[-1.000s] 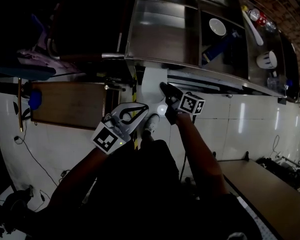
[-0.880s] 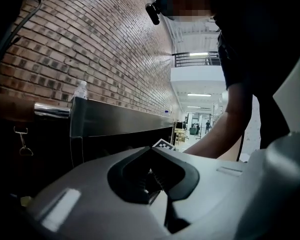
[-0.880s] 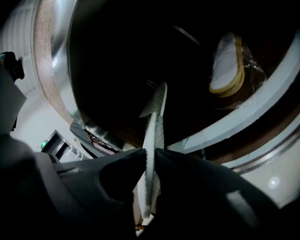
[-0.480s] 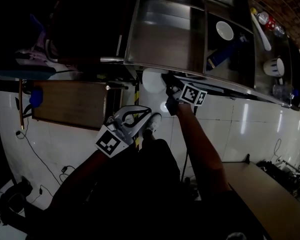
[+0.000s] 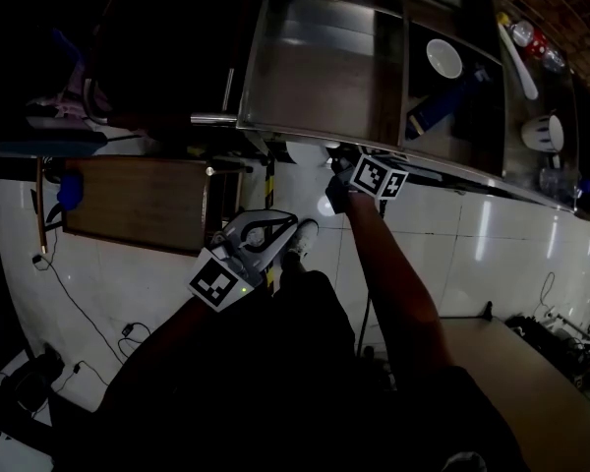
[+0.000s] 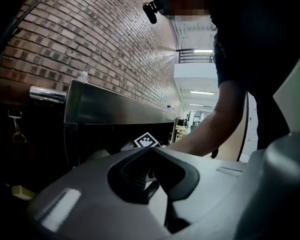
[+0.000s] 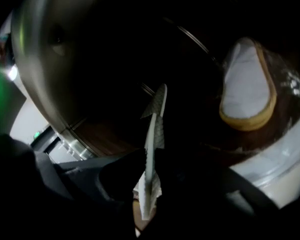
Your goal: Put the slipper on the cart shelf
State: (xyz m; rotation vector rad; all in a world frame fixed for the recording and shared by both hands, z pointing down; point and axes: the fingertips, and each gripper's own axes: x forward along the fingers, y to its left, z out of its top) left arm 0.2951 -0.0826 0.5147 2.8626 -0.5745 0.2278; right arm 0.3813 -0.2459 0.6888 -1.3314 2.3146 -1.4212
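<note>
a stainless steel cart [image 5: 315, 77] fills the top of the head view, above a white tiled floor [image 5: 492, 244]. from my seat at the controls, the step in hand looks like the placing itself: the carry seems done, the release not yet.

the right gripper [image 5: 346, 173] reaches in under the cart's front edge at upper centre of the head view, its marker cube just outside. in the right gripper view its jaws are clenched on a slipper [image 7: 154, 134], seen edge-on at centre frame as a thin pale sole with a ribbed tread, standing upright and clear of any surface i can make out.

the left gripper [image 5: 265, 232] hangs at lower centre of the head view, well apart from the cart; its own view shows the jaws pressed together with nothing between them.

at upper right of the right gripper view a second slipper [image 7: 247, 86], white insole with a tan rim, lies on the dim lower shelf [image 7: 240, 139].

my read of the next move: lower the held slipper flat onto the shelf beside its mate, then part the jaws. the shelf is dark, so depth will be hard to judge.
</note>
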